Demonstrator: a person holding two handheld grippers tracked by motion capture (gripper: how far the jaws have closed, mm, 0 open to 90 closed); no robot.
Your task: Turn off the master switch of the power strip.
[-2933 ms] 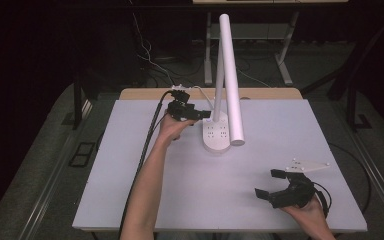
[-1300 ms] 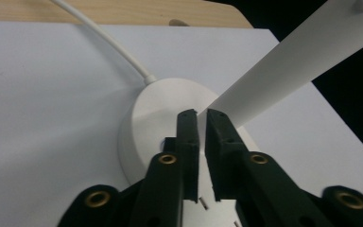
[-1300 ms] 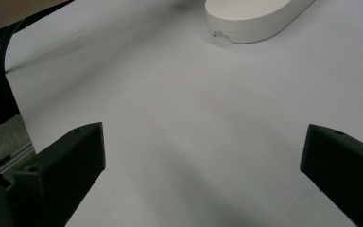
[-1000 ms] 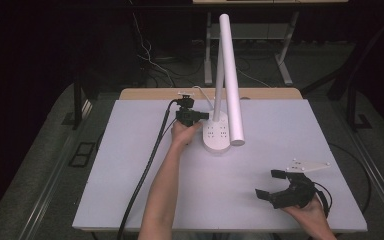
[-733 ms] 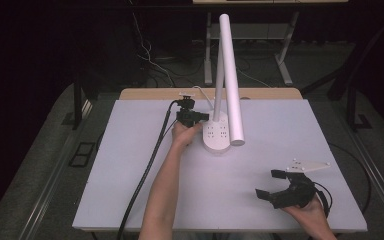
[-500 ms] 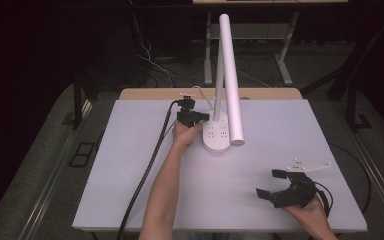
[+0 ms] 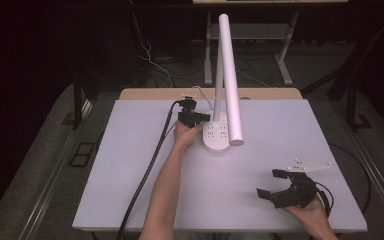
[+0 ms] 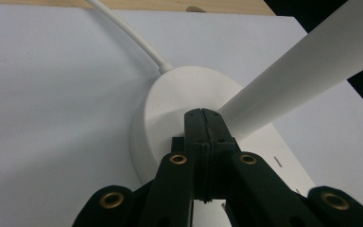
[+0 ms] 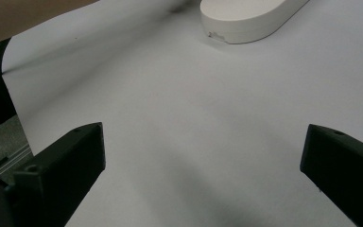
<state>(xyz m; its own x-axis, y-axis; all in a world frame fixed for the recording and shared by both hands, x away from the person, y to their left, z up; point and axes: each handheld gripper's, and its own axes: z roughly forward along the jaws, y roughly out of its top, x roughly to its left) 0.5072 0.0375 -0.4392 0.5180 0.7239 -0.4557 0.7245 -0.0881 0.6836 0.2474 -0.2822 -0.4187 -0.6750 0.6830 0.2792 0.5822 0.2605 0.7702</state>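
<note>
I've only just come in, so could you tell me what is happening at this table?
A person works a white desk lamp with two hand-held grippers. The left gripper, jaws shut, is at the lamp's base by the stem. The right gripper rests open near the table's front right, holding nothing.

Left forearm (image 7: 166,187): bare, extended forward from the bottom edge toward the table's far middle.
Left black two-jaw gripper (image 7: 200,118): held in the left hand (image 7: 186,134); jaws pressed together, no gap visible in the left gripper view.
Right black two-jaw gripper (image 7: 273,184): held low at near right in the right hand (image 7: 314,216); jaws spread wide, nothing between them.
</note>
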